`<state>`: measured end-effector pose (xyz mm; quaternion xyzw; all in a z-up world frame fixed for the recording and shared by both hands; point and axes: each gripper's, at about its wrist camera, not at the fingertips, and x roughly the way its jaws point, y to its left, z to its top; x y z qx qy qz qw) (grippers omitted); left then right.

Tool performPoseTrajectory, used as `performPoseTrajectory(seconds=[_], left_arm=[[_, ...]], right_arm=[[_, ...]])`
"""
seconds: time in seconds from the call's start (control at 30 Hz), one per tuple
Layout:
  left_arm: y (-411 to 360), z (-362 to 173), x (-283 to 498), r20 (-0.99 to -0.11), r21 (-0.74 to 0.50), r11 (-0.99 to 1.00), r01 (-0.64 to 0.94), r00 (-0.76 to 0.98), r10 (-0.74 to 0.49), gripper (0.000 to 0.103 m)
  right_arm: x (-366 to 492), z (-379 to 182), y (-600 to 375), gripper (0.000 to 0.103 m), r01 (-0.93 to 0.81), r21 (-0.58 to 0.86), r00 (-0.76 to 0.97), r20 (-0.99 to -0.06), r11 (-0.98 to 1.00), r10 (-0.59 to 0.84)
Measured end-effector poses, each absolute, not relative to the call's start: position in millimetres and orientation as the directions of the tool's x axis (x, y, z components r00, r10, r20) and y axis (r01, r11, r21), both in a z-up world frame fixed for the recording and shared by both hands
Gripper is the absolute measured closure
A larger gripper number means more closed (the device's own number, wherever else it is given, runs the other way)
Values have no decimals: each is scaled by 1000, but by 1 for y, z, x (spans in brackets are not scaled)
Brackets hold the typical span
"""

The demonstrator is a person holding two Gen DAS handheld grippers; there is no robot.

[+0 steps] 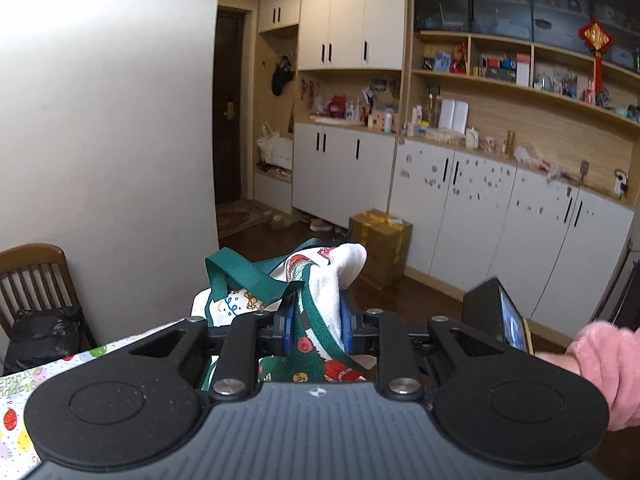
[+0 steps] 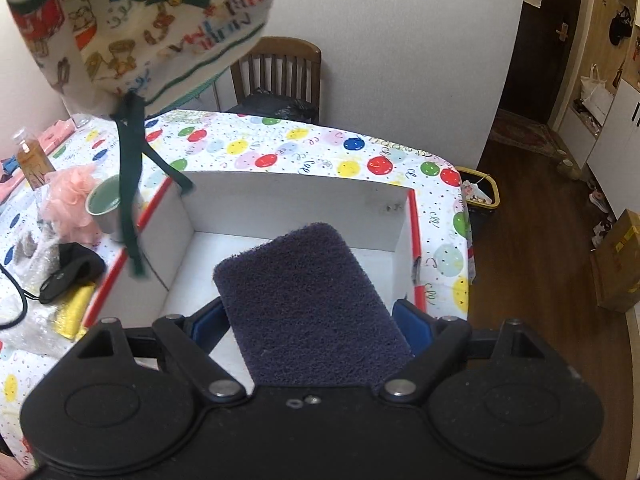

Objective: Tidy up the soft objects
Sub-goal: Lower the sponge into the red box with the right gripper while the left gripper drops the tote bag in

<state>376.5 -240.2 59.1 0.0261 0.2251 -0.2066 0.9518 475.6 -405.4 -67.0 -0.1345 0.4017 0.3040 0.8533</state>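
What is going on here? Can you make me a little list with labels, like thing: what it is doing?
left gripper: shut on the printed cloth bag, lifted in the air
bag straps: green, dangling over the box's left wall
right gripper: holding the dark scrub pad across its width, above the box
white box: open on the table; the inside that shows is bare
tablecloth: balloon print
beside box: pink bath pouf, green cup

Right gripper [image 2: 310, 322] clamps a dark scouring pad [image 2: 308, 304] above the white box [image 2: 280, 196]; printed bag [image 2: 132, 28] hangs upper left.
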Motion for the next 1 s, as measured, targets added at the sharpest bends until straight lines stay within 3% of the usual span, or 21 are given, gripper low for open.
performPoseTrajectory(seconds=[0.4, 0.67, 1.0], left_arm=[[-233, -36, 425, -625, -49, 935, 350, 720, -302, 82], [-242, -80, 431, -706, -51, 925, 376, 642, -299, 82], [-234, -118, 438, -783, -147, 939, 311, 544, -302, 82]], right_arm=[[510, -95, -390, 16, -667, -13, 459, -795, 745, 396], [520, -123, -365, 16, -726, -39, 409, -827, 687, 385], [515, -152, -356, 16, -773, -95, 378, -863, 627, 335]])
